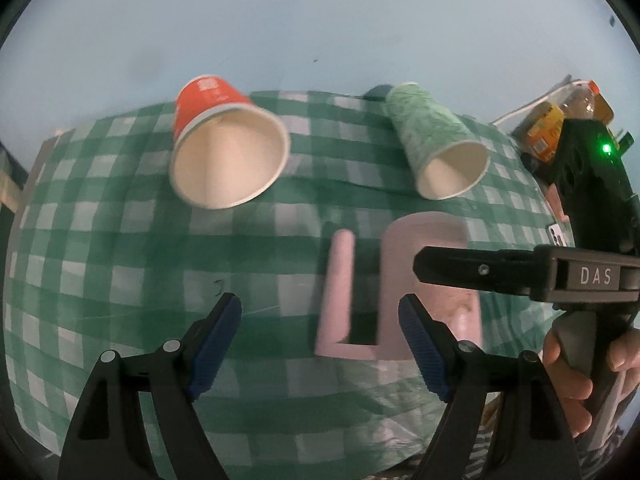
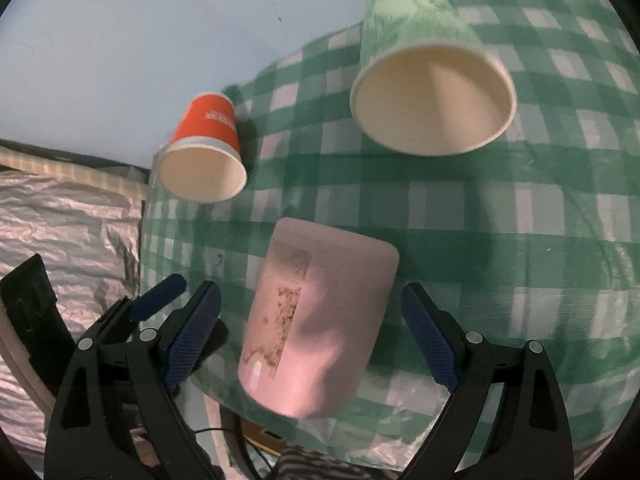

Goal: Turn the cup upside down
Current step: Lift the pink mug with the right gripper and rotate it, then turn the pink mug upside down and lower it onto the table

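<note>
A pink mug (image 2: 316, 328) with a handle (image 1: 338, 300) stands on the green checked tablecloth (image 1: 120, 260), apparently upside down. It also shows in the left wrist view (image 1: 424, 240). My right gripper (image 2: 312, 328) is open with the mug body between its fingers, not touching. My left gripper (image 1: 320, 344) is open, with the mug handle ahead between its fingers. The right gripper's finger (image 1: 480, 270) crosses the left wrist view beside the mug. An orange paper cup (image 1: 224, 144) and a green paper cup (image 1: 436, 140) appear with open mouths toward the cameras.
The orange cup (image 2: 206, 152) is at the table's left edge, the green cup (image 2: 424, 76) farther back. A bottle and yellow package (image 1: 548, 128) sit at the far right. A silvery crinkled cover (image 2: 60, 232) lies left of the table. A pale wall stands behind.
</note>
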Motion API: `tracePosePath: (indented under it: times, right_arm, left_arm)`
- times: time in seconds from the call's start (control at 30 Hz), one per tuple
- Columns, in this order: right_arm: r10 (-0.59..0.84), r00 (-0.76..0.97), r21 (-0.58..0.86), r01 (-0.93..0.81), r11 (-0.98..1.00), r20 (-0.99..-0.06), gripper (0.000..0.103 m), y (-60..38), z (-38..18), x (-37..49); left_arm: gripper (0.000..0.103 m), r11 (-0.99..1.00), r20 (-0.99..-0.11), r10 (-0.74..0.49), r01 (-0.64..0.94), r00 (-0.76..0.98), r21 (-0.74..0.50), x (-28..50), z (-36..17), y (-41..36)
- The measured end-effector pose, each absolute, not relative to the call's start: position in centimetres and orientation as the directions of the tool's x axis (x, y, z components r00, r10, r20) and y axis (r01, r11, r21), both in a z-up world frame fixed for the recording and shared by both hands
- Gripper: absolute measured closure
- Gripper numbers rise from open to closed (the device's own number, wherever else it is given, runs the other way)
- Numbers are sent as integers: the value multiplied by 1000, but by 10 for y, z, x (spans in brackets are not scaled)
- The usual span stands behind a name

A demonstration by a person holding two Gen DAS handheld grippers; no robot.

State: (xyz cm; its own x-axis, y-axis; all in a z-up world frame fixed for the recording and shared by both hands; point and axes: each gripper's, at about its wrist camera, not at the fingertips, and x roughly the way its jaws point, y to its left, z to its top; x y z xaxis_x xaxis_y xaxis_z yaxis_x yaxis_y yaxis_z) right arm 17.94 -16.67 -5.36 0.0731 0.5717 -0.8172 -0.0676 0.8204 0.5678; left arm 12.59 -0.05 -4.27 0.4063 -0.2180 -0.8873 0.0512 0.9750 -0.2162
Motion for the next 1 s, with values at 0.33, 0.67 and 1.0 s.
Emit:
tracePosePath:
  times: [0.33, 0.67, 1.0]
  right_arm:
    - [570, 26, 569, -37, 822, -821, 11, -158, -68, 185]
    - [580, 0, 580, -8, 814, -814, 26, -159, -77, 191]
    - [582, 79, 569, -140, 810, -809, 27, -157, -61, 178]
  left_arm:
    - [21, 965, -887, -243, 5, 393, -263, 135, -64, 20]
    - [21, 957, -867, -264, 1, 423, -290, 132, -58, 28]
    - [21, 954, -855, -265, -7, 446, -299, 122, -57, 34]
